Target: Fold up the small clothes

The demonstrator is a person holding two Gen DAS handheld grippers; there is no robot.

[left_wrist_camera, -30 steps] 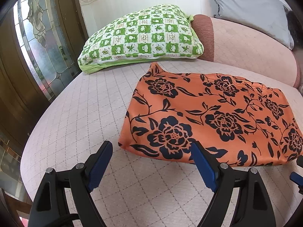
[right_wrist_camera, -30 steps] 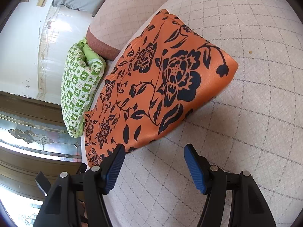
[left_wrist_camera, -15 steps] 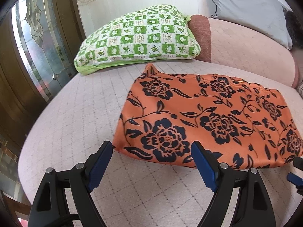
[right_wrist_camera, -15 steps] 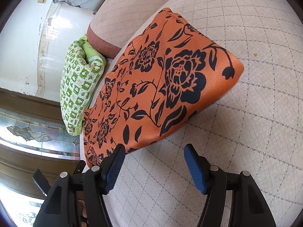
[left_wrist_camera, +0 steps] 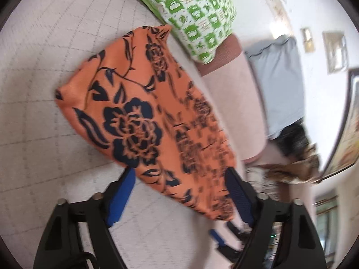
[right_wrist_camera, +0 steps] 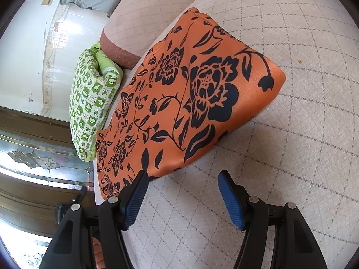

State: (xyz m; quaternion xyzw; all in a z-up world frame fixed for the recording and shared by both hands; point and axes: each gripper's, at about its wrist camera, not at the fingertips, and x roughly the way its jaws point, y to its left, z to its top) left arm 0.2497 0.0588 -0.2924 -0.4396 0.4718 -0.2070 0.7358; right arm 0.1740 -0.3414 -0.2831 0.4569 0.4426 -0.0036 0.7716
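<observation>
An orange cloth with a black flower print (left_wrist_camera: 143, 116) lies flat and folded on the pale quilted seat (left_wrist_camera: 33, 116). It also shows in the right wrist view (right_wrist_camera: 179, 103). My left gripper (left_wrist_camera: 179, 192) is open and empty, low over the cloth's near edge, and the view is tilted and blurred. My right gripper (right_wrist_camera: 181, 192) is open and empty, just short of the cloth's near long edge, above the seat (right_wrist_camera: 291, 157). The other gripper's blue tip (left_wrist_camera: 216, 237) shows at the bottom of the left wrist view.
A green and white checked pillow (left_wrist_camera: 197, 15) lies beyond the cloth, also in the right wrist view (right_wrist_camera: 92, 107). A grey cushion (left_wrist_camera: 278, 85) leans on the pink backrest (left_wrist_camera: 233, 103). Glass door panels (right_wrist_camera: 38, 161) stand at the left.
The left gripper has swung and rolled sharply, so its view is tilted and blurred, and it has come closer to the cloth. The right gripper has crept slightly nearer. Both stay open.
</observation>
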